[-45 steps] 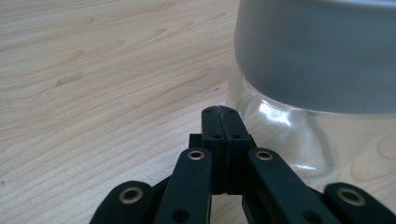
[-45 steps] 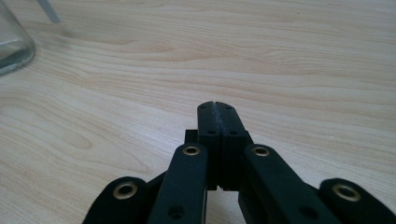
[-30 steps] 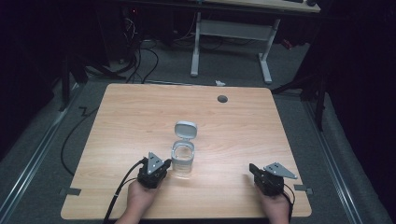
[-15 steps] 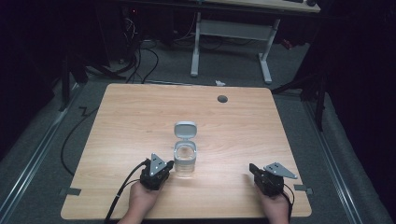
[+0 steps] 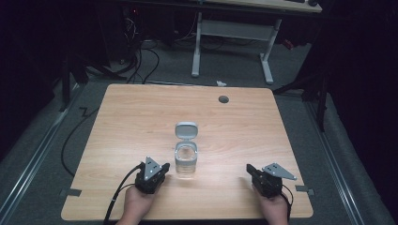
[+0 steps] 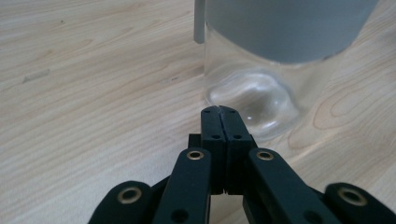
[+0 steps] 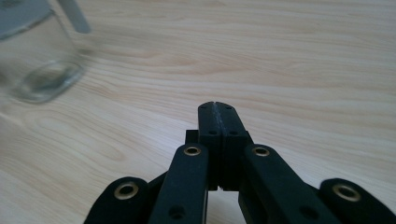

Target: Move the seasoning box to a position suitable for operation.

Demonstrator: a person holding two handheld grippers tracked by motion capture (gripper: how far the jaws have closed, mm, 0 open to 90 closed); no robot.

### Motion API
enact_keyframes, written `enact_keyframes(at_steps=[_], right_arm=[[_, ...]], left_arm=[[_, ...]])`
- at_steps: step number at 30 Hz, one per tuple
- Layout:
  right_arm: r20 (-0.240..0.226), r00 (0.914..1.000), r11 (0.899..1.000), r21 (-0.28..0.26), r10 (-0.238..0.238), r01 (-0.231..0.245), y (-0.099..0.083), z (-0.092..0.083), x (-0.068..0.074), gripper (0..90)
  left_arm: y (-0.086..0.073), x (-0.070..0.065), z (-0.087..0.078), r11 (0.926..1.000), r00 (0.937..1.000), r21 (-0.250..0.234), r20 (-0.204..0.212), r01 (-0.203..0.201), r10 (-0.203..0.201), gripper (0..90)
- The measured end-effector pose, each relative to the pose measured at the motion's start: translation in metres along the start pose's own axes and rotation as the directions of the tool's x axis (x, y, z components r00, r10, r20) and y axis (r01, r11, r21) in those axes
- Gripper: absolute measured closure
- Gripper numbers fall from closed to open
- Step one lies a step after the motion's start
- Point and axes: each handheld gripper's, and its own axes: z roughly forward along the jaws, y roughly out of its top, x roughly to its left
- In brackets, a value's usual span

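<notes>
— What has changed at the table?

— The left gripper has drawn back from the clear jar, which now stands just ahead of its pressed-together jaws, lid hinged open.

— And the right gripper?

— Unmoved, jaws closed on nothing, the jar well off to their left. The jar looks released.
</notes>
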Motion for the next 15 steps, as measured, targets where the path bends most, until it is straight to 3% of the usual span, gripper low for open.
enact_keyframes(at_steps=[2, 3, 9, 15], right_arm=[[-0.01, 0.9999, 1.0, -0.007, -0.004, 0.004, 0.002, 0.001, 0.004, 89.9], [-0.026, 0.9995, 1.0, -0.011, -0.019, 0.019, 0.009, 0.006, 0.013, 89.9], [-0.051, 0.9978, 0.999, 0.005, -0.043, 0.043, 0.021, 0.02, 0.025, 90.0], [-0.065, 0.9964, 0.998, 0.005, -0.054, 0.055, 0.043, 0.047, 0.04, 89.9]], left_arm=[[-0.001, 0.0, -0.002, 0.9999, 1.0, 0.007, 0.0, 0.008, -0.008, 89.0], [-0.002, -0.004, -0.006, 0.9999, 0.9998, 0.012, 0.018, 0.003, -0.003, 89.0], [-0.007, -0.014, -0.01, 0.9994, 0.9979, 0.034, 0.065, -0.007, 0.005, 90.0], [-0.01, -0.02, -0.01, 0.9992, 0.9954, 0.04, 0.095, -0.003, -0.001, 90.0]])
